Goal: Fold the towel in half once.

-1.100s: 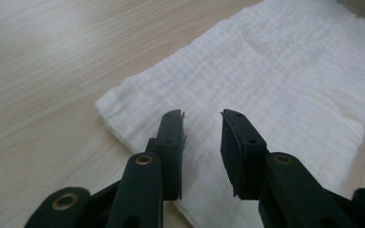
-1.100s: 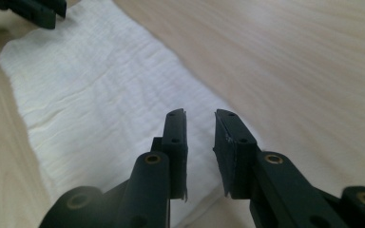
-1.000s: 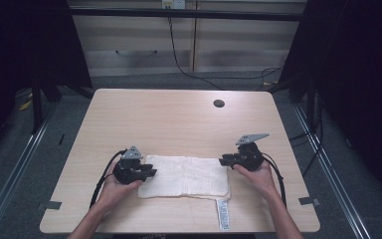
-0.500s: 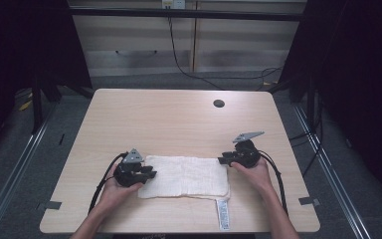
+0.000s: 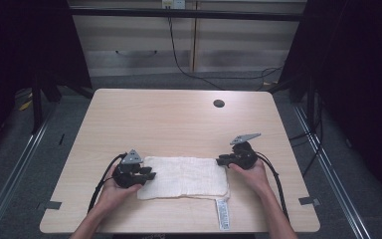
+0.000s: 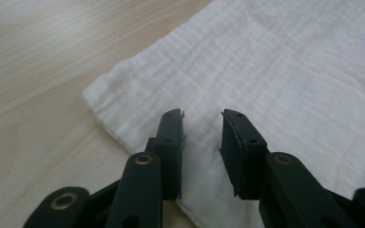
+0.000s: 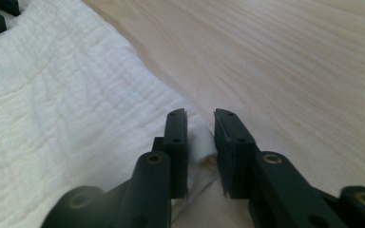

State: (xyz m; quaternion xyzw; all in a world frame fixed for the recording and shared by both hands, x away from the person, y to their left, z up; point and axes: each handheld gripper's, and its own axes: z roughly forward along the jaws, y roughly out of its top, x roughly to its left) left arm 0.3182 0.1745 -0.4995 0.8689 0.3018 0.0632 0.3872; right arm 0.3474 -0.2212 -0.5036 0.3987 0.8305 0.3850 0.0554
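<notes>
High view: folded white cloth (image 5: 185, 177) flat on wooden table (image 5: 169, 124) near the front edge, label tag (image 5: 222, 214) hanging at the near right corner. Left gripper (image 5: 146, 175) at the left end of the cloth, right gripper (image 5: 220, 160) at its far right corner.

Left gripper view: jaws a little apart over the cloth (image 6: 275, 80), gap clear, nothing clamped; just opened slightly.

Right gripper view: jaws just closing, narrow gap, a bunched corner of cloth (image 7: 200, 142) between them; firm pinch cannot be told.
</notes>
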